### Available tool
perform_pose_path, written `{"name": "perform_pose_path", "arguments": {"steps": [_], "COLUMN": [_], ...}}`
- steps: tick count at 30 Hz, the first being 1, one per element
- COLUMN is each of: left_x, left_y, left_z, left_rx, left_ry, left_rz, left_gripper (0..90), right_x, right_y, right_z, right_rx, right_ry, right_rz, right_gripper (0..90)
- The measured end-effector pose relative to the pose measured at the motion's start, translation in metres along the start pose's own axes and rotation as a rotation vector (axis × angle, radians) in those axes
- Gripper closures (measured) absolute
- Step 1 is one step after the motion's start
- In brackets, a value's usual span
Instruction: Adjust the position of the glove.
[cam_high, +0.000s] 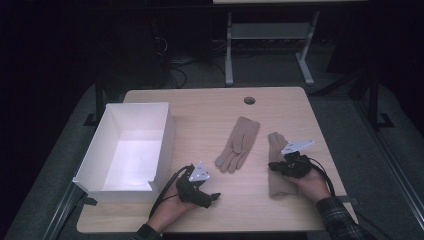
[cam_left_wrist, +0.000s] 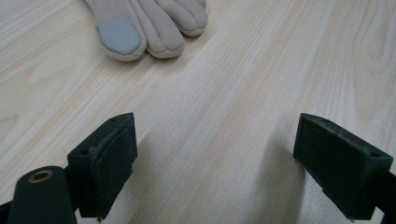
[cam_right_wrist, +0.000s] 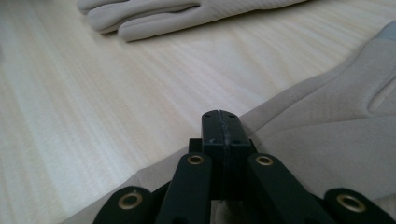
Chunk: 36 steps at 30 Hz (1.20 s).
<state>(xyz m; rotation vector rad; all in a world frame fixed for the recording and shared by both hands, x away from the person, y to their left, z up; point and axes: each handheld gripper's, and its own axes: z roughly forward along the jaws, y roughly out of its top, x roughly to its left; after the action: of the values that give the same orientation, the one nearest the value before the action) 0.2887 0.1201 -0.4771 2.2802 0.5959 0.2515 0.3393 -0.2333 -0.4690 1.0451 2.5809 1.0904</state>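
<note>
We press the right gripper (cam_right_wrist: 219, 122) jaws together over the near glove (cam_high: 277, 167); our left gripper (cam_left_wrist: 215, 163) waits spread. A thin pinch could let fabric slip free.

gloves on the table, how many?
2. One glove lies flat mid-table, fingers toward the person, untouched. The second glove lies to its right, under the right hand-held gripper, whose jaws are shut over it. The white box looks empty.

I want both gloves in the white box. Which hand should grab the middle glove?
Left, probably. The left gripper is open beside the middle glove and the white box; the right gripper is shut over the other glove.
</note>
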Motion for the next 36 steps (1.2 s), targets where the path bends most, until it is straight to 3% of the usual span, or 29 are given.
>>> {"name": "perform_pose_path", "arguments": {"steps": [23,29,36], "left_x": [-0.001,-0.001,-0.001], "left_y": [0.0,0.0,0.0], "left_z": [0.0,0.0,0.0], "left_rx": [-0.005,-0.006,-0.006], "left_ry": [0.004,0.005,0.006], "left_rz": [-0.004,-0.005,-0.005], "left_gripper": [12.9,12.9,12.9], "right_x": [0.05,0.051,0.045], "right_y": [-0.011,-0.01,-0.005], "right_z": [-0.005,-0.005,-0.022], "right_rx": [0.033,0.037,-0.026], "right_ry": [0.091,0.096,0.085], "right_rz": [-0.074,-0.071,-0.053], "right_gripper": [90.0,89.8,75.4]}}
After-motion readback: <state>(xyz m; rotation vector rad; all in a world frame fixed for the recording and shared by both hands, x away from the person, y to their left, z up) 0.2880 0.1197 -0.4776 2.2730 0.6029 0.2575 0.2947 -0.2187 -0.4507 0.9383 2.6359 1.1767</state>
